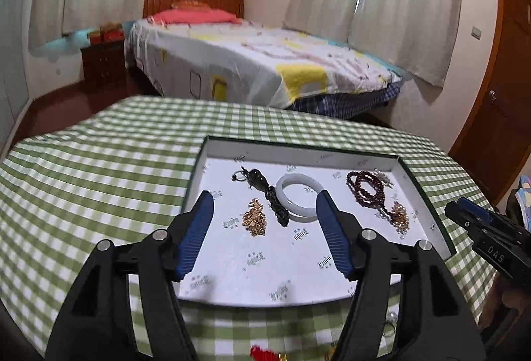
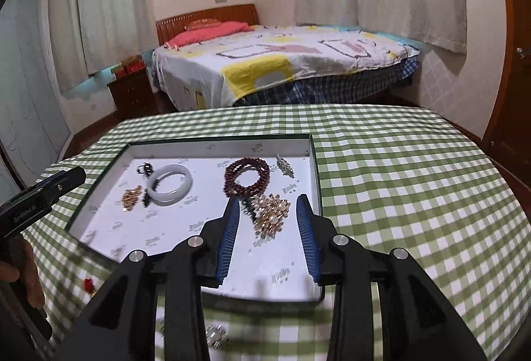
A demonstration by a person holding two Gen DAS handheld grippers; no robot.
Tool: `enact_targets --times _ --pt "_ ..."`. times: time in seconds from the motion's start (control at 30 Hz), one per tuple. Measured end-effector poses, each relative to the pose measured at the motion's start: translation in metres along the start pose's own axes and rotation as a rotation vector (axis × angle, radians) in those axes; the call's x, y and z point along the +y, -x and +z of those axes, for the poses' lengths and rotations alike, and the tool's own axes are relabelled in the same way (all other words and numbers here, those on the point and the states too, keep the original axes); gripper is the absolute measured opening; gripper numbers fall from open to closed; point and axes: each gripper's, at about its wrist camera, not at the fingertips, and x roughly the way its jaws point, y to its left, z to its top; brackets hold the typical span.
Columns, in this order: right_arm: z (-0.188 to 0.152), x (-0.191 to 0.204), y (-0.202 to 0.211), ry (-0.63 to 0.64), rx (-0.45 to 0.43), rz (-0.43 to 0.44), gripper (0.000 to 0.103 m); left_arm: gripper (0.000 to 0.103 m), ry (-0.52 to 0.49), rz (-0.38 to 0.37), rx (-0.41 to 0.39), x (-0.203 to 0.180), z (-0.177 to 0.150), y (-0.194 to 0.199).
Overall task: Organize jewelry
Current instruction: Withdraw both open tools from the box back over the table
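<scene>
A shallow white-lined tray sits on the green checked table. In it lie a white jade bangle, a dark carved pendant, a gold brooch, a dark red bead bracelet, a gold pearl brooch and a small silver piece. My left gripper is open and empty above the tray's middle. My right gripper is open and empty, its fingers either side of the gold pearl brooch.
Loose pieces lie on the cloth in front of the tray: a red item, a ring and a silver pearl piece. A bed stands beyond the table, a wooden door at right.
</scene>
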Motion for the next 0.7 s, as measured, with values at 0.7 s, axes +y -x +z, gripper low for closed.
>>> enact_targets --times 0.7 --pt "-0.075 0.039 0.012 0.080 0.139 0.030 0.036 0.066 0.047 0.097 0.042 0.020 -0.076 0.062"
